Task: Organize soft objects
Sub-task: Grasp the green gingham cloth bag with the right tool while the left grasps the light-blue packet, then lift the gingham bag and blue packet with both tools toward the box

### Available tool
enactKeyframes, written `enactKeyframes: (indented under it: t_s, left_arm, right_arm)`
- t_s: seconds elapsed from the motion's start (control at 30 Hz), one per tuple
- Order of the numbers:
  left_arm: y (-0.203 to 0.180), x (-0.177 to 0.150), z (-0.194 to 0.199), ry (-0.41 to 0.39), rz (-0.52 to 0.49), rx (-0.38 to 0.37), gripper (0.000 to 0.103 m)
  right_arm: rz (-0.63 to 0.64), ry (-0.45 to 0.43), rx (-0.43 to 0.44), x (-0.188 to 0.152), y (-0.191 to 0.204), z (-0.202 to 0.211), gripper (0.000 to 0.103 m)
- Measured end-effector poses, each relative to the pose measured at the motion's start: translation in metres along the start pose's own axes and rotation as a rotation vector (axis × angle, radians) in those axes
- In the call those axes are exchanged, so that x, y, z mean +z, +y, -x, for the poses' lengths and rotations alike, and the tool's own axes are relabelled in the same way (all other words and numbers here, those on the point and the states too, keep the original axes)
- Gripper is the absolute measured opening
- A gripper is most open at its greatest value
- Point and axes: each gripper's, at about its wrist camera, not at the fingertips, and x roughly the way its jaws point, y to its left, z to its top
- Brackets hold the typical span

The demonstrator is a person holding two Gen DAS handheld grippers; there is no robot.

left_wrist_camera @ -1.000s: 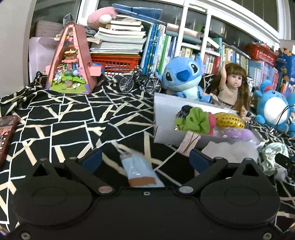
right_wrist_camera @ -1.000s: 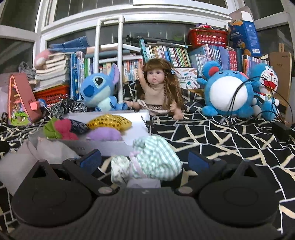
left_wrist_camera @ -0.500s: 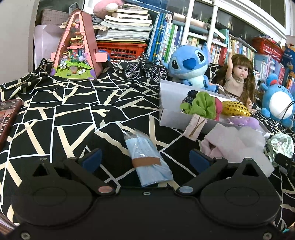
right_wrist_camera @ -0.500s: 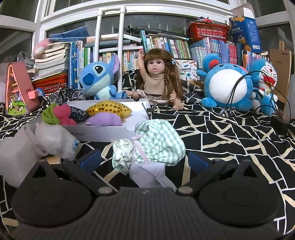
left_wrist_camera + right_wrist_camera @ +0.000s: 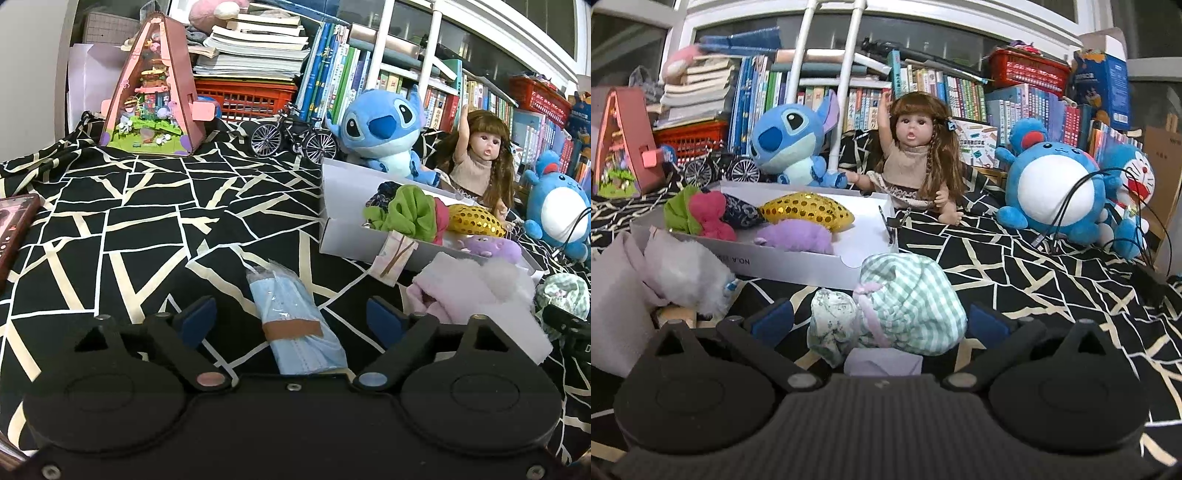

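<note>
On the far left of the patterned cloth (image 5: 147, 221) lies a phone (image 5: 14, 229), well apart from anything we need. Our left gripper (image 5: 291, 317) has its fingers (image 5: 195, 319) spread wide, and the blue packet of face masks (image 5: 295, 325) lies flat between them, its long axis pointing away from us. We judge the step in hand to be a pick of this packet. To do it well, we should bring the fingers low to the cloth and close across the narrow width near the brown band, since the plastic wrap looks slippery and the cloth beneath could bunch into the grip.

Further right sits the white box (image 5: 347, 236), already holding a green scrunchie (image 5: 410, 214), a gold sequinned piece (image 5: 809, 210) and a purple plush (image 5: 798, 236). A pale pink fluffy bundle (image 5: 476, 291) lies just in front of it.

Our right gripper (image 5: 877, 319) also has its fingers (image 5: 986, 321) wide apart, straddling a green checked cloth bundle (image 5: 908, 306) with a floral piece (image 5: 831, 321) touching its left side. We should close on the checked bulk alone, squeezing firmly because it will compress, then carry it over the near wall of the box.
</note>
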Motion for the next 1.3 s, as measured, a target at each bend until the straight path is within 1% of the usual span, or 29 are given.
enactKeyframes:
  t_s: [0.07,0.13,0.23,0.3,0.33,0.43,0.47,0.53,0.6,0.67,0.73,0.8,0.83,0.9,1.03,1.3]
  left_arm:
    - [-0.001,0.000,-0.001,0.009,-0.011,0.004,0.067]
    - [-0.003,0.000,-0.003,0.019,-0.026,0.001,0.060]
    - [-0.006,-0.002,-0.003,0.017,-0.054,0.012,0.043]
    - [-0.007,-0.002,-0.003,0.017,-0.066,0.019,0.040]
    - [-0.007,-0.001,-0.003,0.015,-0.066,0.021,0.036]
    - [-0.006,0.001,-0.001,0.010,-0.063,0.020,0.035]
    - [-0.006,0.002,-0.001,0.008,-0.062,0.019,0.035]
    - [-0.004,0.004,0.001,0.001,-0.061,0.018,0.035]
    - [-0.003,0.007,0.002,-0.008,-0.058,0.017,0.035]
    - [-0.002,0.010,0.003,-0.015,-0.056,0.015,0.034]
    - [-0.002,0.013,0.005,-0.021,-0.053,0.013,0.034]
    - [-0.001,0.016,0.006,-0.029,-0.052,0.011,0.034]
    - [-0.001,0.018,0.006,-0.033,-0.051,0.011,0.034]
    - [0.000,0.021,0.008,-0.042,-0.050,0.009,0.034]
    - [0.000,0.029,0.009,-0.057,-0.051,-0.002,0.034]
    - [-0.003,0.056,0.007,-0.095,-0.055,-0.046,0.034]
  right_arm:
    - [0.013,0.006,0.000,0.002,0.002,-0.002,0.103]
    - [0.028,0.013,0.003,0.003,0.004,-0.005,0.103]
    - [0.055,0.028,0.007,0.004,0.008,-0.010,0.103]
    - [0.074,0.040,0.005,0.005,0.011,-0.012,0.103]
    - [0.083,0.047,0.006,0.006,0.012,-0.014,0.103]
    - [0.099,0.056,0.012,0.008,0.013,-0.015,0.103]
    - [0.104,0.057,0.015,0.009,0.012,-0.015,0.100]
    - [0.119,0.057,0.018,0.011,0.011,-0.014,0.093]
    - [0.126,0.058,0.025,0.015,0.009,-0.013,0.083]
    - [0.120,0.058,0.045,0.017,0.007,-0.011,0.075]
    - [0.110,0.053,0.051,0.020,0.005,-0.009,0.068]
    - [0.093,0.050,0.058,0.022,0.004,-0.007,0.057]
    - [0.086,0.046,0.061,0.023,0.003,-0.006,0.055]
    - [0.074,0.033,0.063,0.025,0.002,-0.004,0.046]
    - [0.050,-0.001,0.053,0.030,-0.001,0.001,0.041]
    - [-0.012,-0.050,0.061,0.048,-0.012,0.007,0.041]
